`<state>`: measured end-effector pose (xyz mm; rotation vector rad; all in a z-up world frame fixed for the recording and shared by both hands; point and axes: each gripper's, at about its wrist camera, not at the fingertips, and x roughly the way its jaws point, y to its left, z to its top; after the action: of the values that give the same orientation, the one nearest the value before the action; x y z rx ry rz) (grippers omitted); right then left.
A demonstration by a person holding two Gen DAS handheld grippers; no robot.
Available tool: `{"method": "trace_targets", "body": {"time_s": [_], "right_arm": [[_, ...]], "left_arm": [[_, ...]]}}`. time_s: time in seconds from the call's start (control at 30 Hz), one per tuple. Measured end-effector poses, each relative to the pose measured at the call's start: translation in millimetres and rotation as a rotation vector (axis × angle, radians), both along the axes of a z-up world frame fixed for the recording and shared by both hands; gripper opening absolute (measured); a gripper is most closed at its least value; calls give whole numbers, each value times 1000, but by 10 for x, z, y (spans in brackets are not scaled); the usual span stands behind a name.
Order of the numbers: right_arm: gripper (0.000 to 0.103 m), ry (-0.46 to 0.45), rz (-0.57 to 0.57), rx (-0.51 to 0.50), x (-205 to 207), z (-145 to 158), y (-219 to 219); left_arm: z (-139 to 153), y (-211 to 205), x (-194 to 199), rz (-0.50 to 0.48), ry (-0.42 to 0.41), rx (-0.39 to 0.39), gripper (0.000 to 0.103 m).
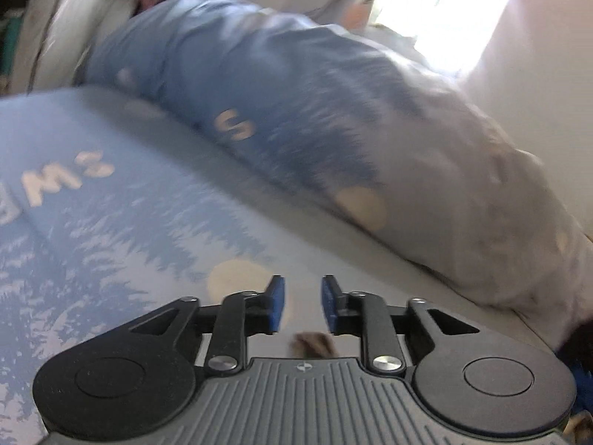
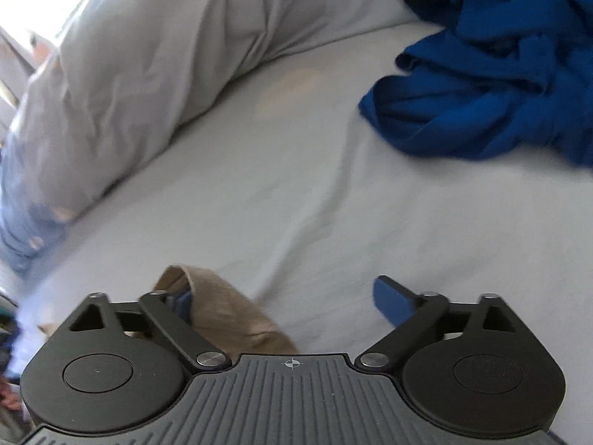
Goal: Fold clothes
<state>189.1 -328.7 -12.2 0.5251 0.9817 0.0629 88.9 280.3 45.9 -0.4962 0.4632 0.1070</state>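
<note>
The left gripper (image 1: 303, 304) is tilted gently downward above the bed sheet (image 2: 407, 230), which serves as the reference surface here. Its jaws stand partly apart, with a clear gap and nothing between the blue pads (image 1: 276, 302). A small brown scrap of fabric shows just beneath the gripper body in the left wrist view; that view is too blurred to tell what it is.

The right gripper (image 2: 285, 298) is pitched more steeply toward the sheet. Its jaws are spread wide. A tan garment (image 2: 229, 311) lies on the sheet inside the gap, against the left-hand finger; the opposite pad (image 2: 389, 302) is well clear of it, so nothing is pinched.

A crumpled royal-blue garment (image 2: 493, 89) lies on the sheet at its far right side, well apart from the right gripper. A dark item sits just behind it at the edge of the right wrist view.

A long pillow (image 1: 315, 111) with a blue tree print and pale circles lies along the far edge of the sheet, ahead of both grippers. In the left wrist view the sheet itself carries the same print, with pale lettering.
</note>
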Motion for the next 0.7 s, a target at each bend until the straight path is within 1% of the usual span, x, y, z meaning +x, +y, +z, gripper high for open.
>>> {"method": "trace_targets", "body": {"time_s": [0.07,0.13,0.17,0.2,0.3,0.37,0.43,0.5,0.53,0.57,0.6,0.63,0.7], "right_arm": [[99,22,-44,34,-32,15,-74],[102,23,-113,44,-92,38,-139],[102,47,-102,2,-72,42,-128],[102,68,-90,-46,-58,49,-116],[102,79,-45,-295,-149,161,-21],[102,56,3,-394,-216,261,140],[102,-20,93,-403,-345,444,411],[102,-110,180,-411,-502,612,780],[100,-157,219,-393,-586,640,998],[96,-203,259,-375,-671,669,1216],[76,-244,295,-357,-749,686,1432],[61,-247,308,-339,-778,618,1635],[61,-252,333,-305,-833,483,2033]], "left_arm": [[83,-118,-166,-11,-60,-17,69],[125,-247,-334,-15,-117,-36,77],[137,-314,-421,-17,-138,-46,80],[138,-390,-493,-19,-140,-49,80],[109,-625,-647,-15,-119,-36,82],[60,-743,-692,-10,-113,-37,91],[16,-845,-683,-33,-97,-26,91],[1,-898,-594,-44,-57,-20,92],[-9,-928,-564,-50,-39,-19,92],[-23,-959,-544,-52,-17,-6,92],[-40,-991,-537,-47,11,25,92],[-65,-1026,-527,-43,42,64,92],[-147,-1100,-493,-37,116,161,91]]}}
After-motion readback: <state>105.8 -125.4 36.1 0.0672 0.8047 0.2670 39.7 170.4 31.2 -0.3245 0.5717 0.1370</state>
